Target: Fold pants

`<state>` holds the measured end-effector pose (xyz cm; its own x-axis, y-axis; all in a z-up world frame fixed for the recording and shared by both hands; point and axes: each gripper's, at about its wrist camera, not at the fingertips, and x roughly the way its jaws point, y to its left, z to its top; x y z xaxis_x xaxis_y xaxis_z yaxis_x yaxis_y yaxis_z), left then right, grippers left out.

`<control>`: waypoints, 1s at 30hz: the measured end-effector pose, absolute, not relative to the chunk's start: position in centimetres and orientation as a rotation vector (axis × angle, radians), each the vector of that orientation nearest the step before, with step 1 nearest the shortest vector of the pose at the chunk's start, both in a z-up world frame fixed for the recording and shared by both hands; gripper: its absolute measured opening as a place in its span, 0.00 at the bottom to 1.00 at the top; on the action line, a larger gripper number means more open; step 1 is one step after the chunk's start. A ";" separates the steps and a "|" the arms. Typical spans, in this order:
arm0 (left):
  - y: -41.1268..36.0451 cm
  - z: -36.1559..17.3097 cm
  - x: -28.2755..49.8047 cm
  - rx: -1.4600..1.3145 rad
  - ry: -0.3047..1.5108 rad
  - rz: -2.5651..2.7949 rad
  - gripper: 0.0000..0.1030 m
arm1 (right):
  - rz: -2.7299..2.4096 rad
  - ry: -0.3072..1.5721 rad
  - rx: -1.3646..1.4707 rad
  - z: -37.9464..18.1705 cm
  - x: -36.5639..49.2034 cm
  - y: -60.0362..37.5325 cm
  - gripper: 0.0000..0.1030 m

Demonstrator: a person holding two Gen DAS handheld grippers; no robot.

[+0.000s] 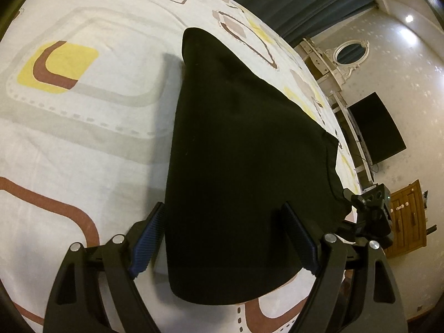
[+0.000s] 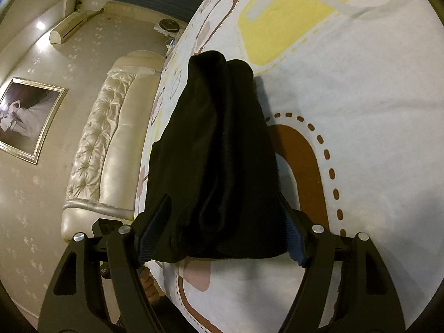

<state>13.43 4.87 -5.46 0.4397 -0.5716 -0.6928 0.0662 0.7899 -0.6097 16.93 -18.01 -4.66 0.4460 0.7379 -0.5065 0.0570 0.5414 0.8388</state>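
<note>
Between the spread fingers (image 1: 148, 238) of the left gripper (image 1: 224, 238) lies the near edge of the black pants (image 1: 236, 152), and the pads do not press on the cloth; the jaws stand wide apart. On the right gripper (image 2: 222, 227) the fingers (image 2: 151, 230) are also wide, with the bunched cloth of the pants (image 2: 219, 152) filling the space between them (whether the pads squeeze it, I cannot tell). Both ends of the pants rest on the patterned bedsheet (image 1: 83, 138), folded into a narrow dark strip. Beyond the bed edge stand a cream tufted headboard (image 2: 111, 138) and a framed picture (image 2: 27, 116) on the wall.
</note>
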 end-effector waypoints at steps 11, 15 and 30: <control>5.1 -5.3 13.3 -0.518 1.049 -0.409 0.55 | 0.472 1.072 0.878 -5.4 17.2 -18.2 0.40; 5.5 -5.1 13.4 -0.524 1.053 -0.404 0.44 | 0.478 1.057 0.879 -5.3 17.0 -17.9 0.35; 5.5 -4.1 13.1 -0.506 1.099 -0.340 0.39 | 0.466 1.051 0.865 -4.1 16.4 -17.7 0.31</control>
